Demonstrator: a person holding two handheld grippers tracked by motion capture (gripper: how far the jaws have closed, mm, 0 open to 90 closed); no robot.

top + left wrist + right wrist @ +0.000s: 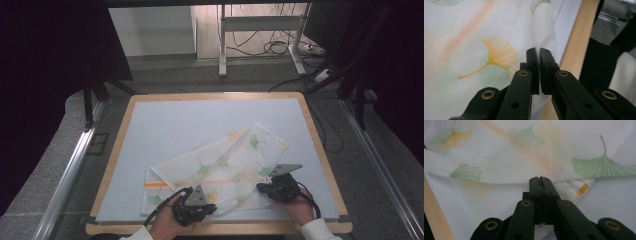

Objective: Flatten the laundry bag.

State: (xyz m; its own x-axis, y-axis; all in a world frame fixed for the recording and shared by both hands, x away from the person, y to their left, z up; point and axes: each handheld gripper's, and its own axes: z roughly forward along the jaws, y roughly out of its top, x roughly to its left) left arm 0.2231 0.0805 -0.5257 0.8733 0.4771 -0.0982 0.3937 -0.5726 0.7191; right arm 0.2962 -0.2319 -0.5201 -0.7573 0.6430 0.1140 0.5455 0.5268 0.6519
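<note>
Cloth (220, 167) lies along our table's (200, 117) near edge; we see left gripper (209, 209) and right gripper (260, 187) each pinching its fabric.

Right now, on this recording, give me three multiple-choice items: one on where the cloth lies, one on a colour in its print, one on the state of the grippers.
1. Where on the table does the cloth lie?
A. near half, by the person
B. far left corner
C. hanging off the far edge

2. What colour is the leaf printed next to the left gripper?
A. blue
B. yellow-orange
C. black

3. How do the left gripper and the right gripper stand?
A. both wide open above the cloth
B. one open, one shut
C. both shut on the cloth

Answers: 1 A, the high view shows it across the near half; 2 B, the left gripper view shows a yellow-orange leaf; 3 C, each gripper view shows fabric pinched between closed jaws.
</note>
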